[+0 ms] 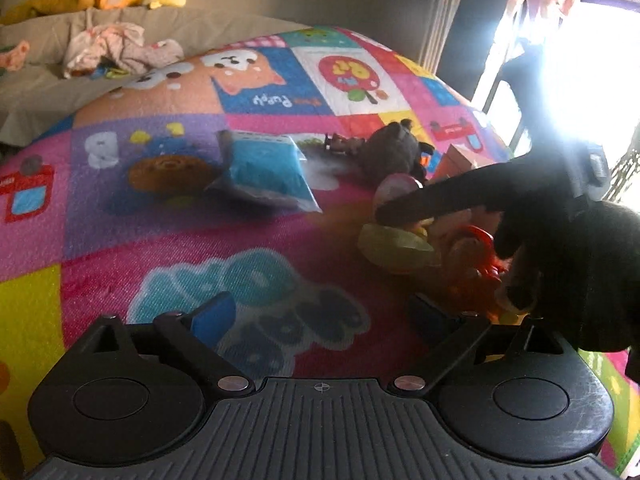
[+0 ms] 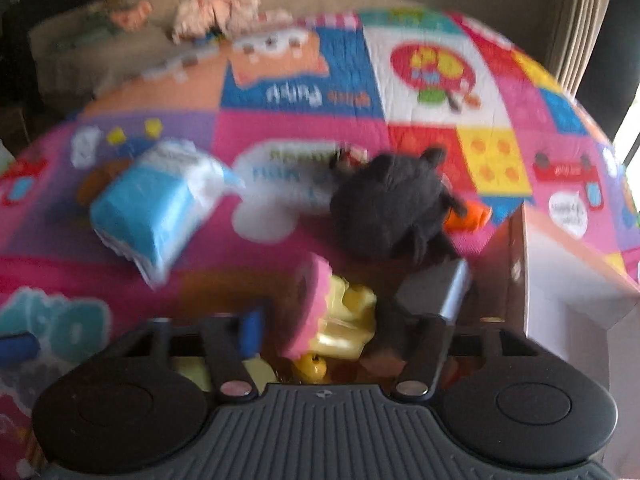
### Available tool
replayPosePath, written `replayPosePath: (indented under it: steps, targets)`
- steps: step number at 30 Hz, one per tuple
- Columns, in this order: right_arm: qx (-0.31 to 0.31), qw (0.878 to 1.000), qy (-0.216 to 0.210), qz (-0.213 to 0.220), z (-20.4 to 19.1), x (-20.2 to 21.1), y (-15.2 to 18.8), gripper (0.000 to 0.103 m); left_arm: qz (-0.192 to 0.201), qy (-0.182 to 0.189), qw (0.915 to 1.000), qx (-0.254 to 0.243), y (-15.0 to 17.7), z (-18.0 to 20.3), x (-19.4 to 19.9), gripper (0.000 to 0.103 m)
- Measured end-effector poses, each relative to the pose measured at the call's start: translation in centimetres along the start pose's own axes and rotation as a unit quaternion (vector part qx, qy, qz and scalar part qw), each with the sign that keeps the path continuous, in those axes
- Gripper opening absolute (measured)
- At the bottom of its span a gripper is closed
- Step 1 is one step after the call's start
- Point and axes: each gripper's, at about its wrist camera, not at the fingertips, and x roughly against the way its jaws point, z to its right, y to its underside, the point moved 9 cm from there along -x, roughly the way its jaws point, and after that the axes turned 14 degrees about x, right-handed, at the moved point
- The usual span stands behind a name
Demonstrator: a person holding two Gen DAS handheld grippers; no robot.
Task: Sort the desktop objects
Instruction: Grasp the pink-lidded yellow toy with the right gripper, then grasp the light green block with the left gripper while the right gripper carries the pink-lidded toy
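Observation:
A pile of toys lies on the colourful play mat [image 1: 280, 224]: a dark grey plush toy [image 1: 394, 152] [image 2: 388, 208], a pink round toy [image 1: 394, 190] [image 2: 316, 308], a yellow crumpled thing [image 1: 394, 246] [image 2: 346, 320] and a red plastic toy [image 1: 476, 264]. A blue and white packet [image 1: 266, 168] [image 2: 156, 208] lies to their left. My left gripper [image 1: 320, 316] is open above the mat, left of the pile. My right gripper [image 2: 344, 320] [image 1: 440, 216] is open over the pile, with the pink and yellow toys between its fingers.
A pink-and-white box [image 2: 568, 276] [image 1: 460, 160] stands at the right of the pile. A small orange toy [image 2: 468, 216] lies behind the plush. A beige sofa [image 1: 48, 80] with stuffed animals and clothes stands at the back left. A bright window [image 1: 580, 72] is at the right.

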Motion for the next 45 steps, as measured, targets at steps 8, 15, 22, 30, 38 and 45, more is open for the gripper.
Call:
replayPosePath:
  steps: [8,15,22,30,38,45]
  targets:
    - [-0.089,0.989,-0.052,0.11,3.6,12.5,2.5,0.042,0.0,-0.001,1.0,-0.001,0.0,0.0,0.0,0.098]
    - [-0.23,0.963,-0.132,0.055,5.2,14.3,14.3,0.042,-0.004,-0.017,0.9997,-0.018,0.2,0.3,-0.3,0.099]
    - [-0.304,0.944,-0.103,0.073,6.7,13.3,19.7,0.056,-0.014,-0.048,0.997,-0.059,0.6,1.1,-0.8,0.1]
    - [-0.323,0.938,0.036,0.122,11.1,15.2,22.6,0.098,-0.033,0.001,0.9966,-0.075,0.7,5.1,-1.9,0.1]
    - [-0.343,0.927,0.059,0.138,11.7,14.4,23.5,0.102,0.006,-0.033,0.9971,-0.069,-1.8,6.7,-4.0,0.1]
    - [-0.348,0.927,0.047,0.136,11.6,14.0,23.7,0.103,-0.027,-0.04,0.9952,-0.084,-1.7,5.5,-5.4,0.097]
